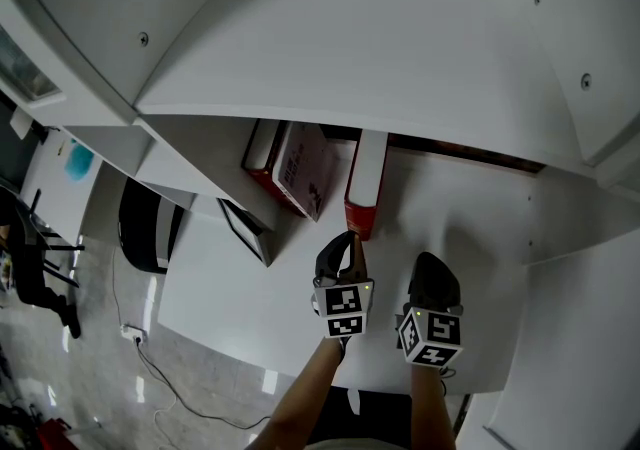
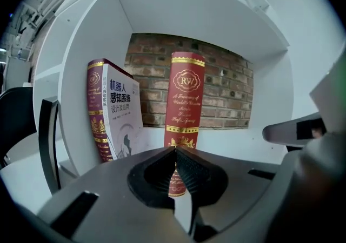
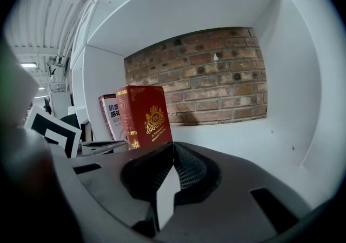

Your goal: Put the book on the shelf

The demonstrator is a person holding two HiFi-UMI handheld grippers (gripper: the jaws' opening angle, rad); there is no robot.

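A red hardback book (image 1: 365,188) stands upright on the white shelf (image 1: 470,208), its gold-lettered spine (image 2: 184,101) facing me. My left gripper (image 1: 350,240) is shut right in front of the spine's foot, jaws together (image 2: 175,151) with nothing between them; whether the tips touch the book I cannot tell. My right gripper (image 1: 432,266) hovers to the right over the shelf board, also shut and empty (image 3: 173,149). In the right gripper view the red book (image 3: 146,115) stands to the left.
A white-covered book with a dark red spine (image 2: 116,112) leans against the compartment's left wall (image 2: 86,63). A brick panel (image 2: 227,90) backs the compartment. A dark flat frame (image 1: 245,228) and a black chair (image 1: 145,228) stand left of the shelf unit.
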